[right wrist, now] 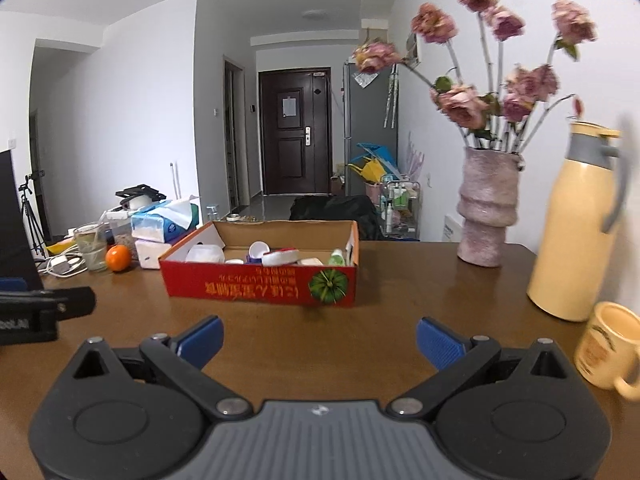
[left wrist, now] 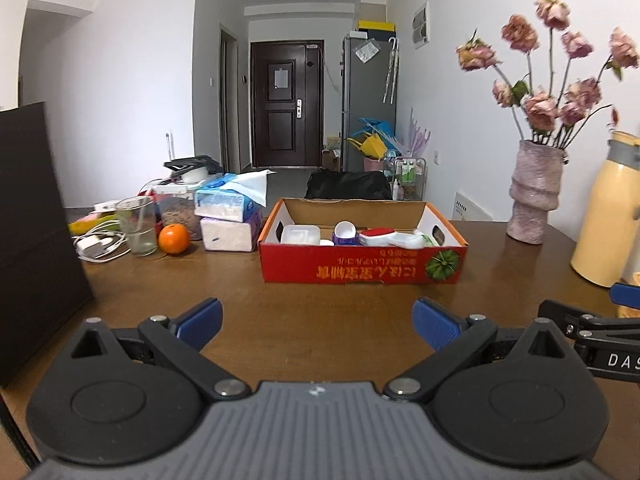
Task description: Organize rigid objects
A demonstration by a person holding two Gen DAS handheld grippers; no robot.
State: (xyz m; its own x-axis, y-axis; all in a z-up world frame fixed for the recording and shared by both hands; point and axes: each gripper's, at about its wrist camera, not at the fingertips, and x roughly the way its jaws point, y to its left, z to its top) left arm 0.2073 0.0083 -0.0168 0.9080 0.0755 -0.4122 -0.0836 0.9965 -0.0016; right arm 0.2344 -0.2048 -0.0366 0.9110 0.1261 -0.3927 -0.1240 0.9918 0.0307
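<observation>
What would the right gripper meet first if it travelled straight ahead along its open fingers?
Probably the red cardboard box: the right gripper points across bare table towards the box's right end, though depth is uncertain.

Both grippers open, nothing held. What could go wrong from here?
1. The yellow mug sits close beside the right gripper; a sideways swing might knock it.
2. The flower vase looks top-heavy and could tip if clipped.
3. Items in the red box lie crowded, so a grasp may catch two.
</observation>
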